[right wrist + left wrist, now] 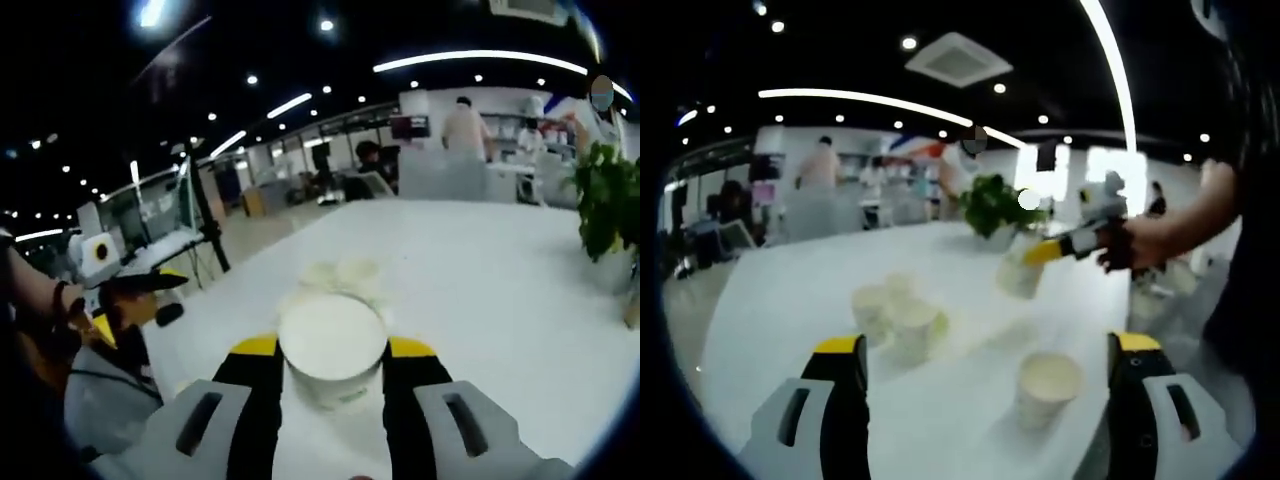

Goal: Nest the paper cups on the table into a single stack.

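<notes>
Paper cup (331, 345) is gripped between the right gripper's (330, 352) jaws above the table (480, 260). Left gripper (985, 350) is held open over loose cups (902, 318) mid-table.

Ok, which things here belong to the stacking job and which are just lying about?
Job:
held paper cup in the right gripper
lone cup
cluster of cups
left gripper, open
white table

Lying about:
potted plant
people behind

Matt paper cup (331, 345) between my jaws; smooth, faintly glossy white table (480, 270); lower frame, grey plastic gripper (985, 365) shells.
</notes>
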{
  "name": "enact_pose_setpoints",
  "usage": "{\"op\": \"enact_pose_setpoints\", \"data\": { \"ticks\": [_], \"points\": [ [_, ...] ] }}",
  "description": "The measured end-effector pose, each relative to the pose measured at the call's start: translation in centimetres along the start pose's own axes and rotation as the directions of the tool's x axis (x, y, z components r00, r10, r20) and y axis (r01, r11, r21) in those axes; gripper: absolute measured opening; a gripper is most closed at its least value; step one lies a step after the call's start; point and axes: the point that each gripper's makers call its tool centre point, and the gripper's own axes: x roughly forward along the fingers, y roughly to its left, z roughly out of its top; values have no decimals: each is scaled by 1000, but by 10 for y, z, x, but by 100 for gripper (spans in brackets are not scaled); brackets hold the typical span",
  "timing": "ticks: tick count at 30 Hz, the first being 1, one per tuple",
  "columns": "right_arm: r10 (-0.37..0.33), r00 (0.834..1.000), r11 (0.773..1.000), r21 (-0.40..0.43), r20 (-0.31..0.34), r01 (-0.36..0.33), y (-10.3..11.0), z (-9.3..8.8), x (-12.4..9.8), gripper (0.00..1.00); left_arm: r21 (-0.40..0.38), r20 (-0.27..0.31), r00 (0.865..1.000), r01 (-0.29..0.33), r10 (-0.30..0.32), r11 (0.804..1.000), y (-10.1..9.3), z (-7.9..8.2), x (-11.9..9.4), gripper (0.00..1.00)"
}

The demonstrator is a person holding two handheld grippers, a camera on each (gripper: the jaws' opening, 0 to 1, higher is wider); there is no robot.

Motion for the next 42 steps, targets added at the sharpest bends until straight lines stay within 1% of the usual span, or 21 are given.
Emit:
{"op": "enact_pose_setpoints", "data": {
  "ticks": [3,9,12,16,21,24,28,32,34,37,42],
  "points": [
    [7,1000,1000,-19,14,-6,5,4,-6,35,12,-13,1000,2,-2,1000,-4,-2,0,98],
    [18,999,1000,-11,49,-17,12,10,-15,35,12,-14,1000,4,-4,1000,-11,0,-2,98],
    [36,996,999,-2,78,-36,21,14,-20,35,18,-12,1000,2,-2,1000,-13,1,-3,98],
    [54,994,998,6,93,-55,29,16,-23,35,11,-12,1000,-2,2,1000,-15,-1,-5,98],
    [94,985,995,29,144,-99,44,28,-29,35,5,-4,1000,4,-4,1000,-21,1,-4,98],
    [106,983,993,28,148,-111,52,30,-32,35,6,2,1000,8,-8,1000,-25,5,-5,98],
    [106,982,993,37,157,-113,56,29,-35,35,15,5,1000,19,-19,1000,-31,8,-5,97],
    [98,981,991,69,169,-111,58,27,-38,35,6,14,1000,18,-18,1000,-33,9,-4,97],
    [102,979,990,79,177,-117,60,29,-40,35,0,18,1000,22,-22,1000,-35,9,-4,96],
    [119,975,988,70,188,-134,65,32,-43,35,12,13,1000,28,-29,1000,-40,9,-4,96],
    [128,966,985,87,225,-151,69,41,-48,35,2,19,999,27,-27,1000,-41,8,-6,96]
  ]
}}
